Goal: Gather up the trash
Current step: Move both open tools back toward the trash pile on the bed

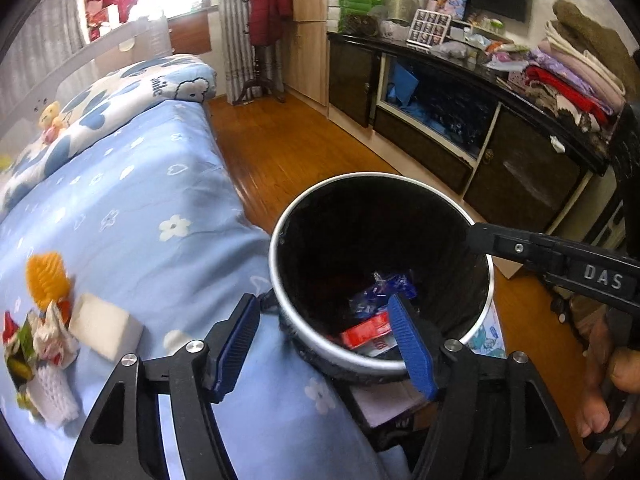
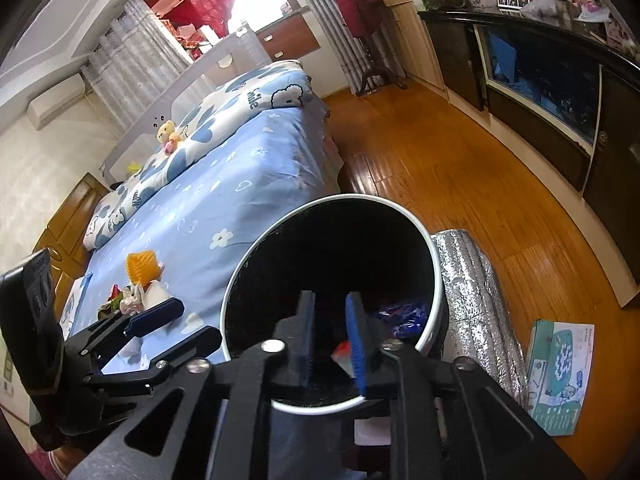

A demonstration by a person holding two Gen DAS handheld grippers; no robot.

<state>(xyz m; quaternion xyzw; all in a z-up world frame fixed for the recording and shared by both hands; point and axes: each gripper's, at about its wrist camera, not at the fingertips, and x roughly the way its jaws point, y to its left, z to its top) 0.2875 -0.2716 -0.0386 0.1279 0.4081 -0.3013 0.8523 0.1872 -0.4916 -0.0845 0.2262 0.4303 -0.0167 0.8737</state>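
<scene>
A black bin with a silver rim (image 1: 276, 280) stands against the bed's edge. Inside lie a blue wrapper (image 1: 380, 292) and a red and white packet (image 1: 366, 334). My left gripper (image 1: 322, 300) is open and straddles the bin's near rim, one finger outside and one inside, with neither pad pressing. My right gripper (image 2: 329, 296) hangs over the bin's (image 2: 438, 280) mouth, its jaws slightly apart with nothing between them. On the bed are an orange foam net (image 1: 46, 280), a white foam block (image 1: 104, 326), crumpled wrappers (image 1: 36, 344) and a white foam net (image 1: 56, 400).
The bed's blue flowered sheet (image 1: 160, 184) fills the left. Wooden floor (image 2: 460, 168) runs to a long black cabinet (image 1: 520, 176). A silver foil roll (image 2: 480, 312) and a teal box (image 2: 560, 376) lie by the bin. A person's hand (image 1: 612, 380) holds the right gripper.
</scene>
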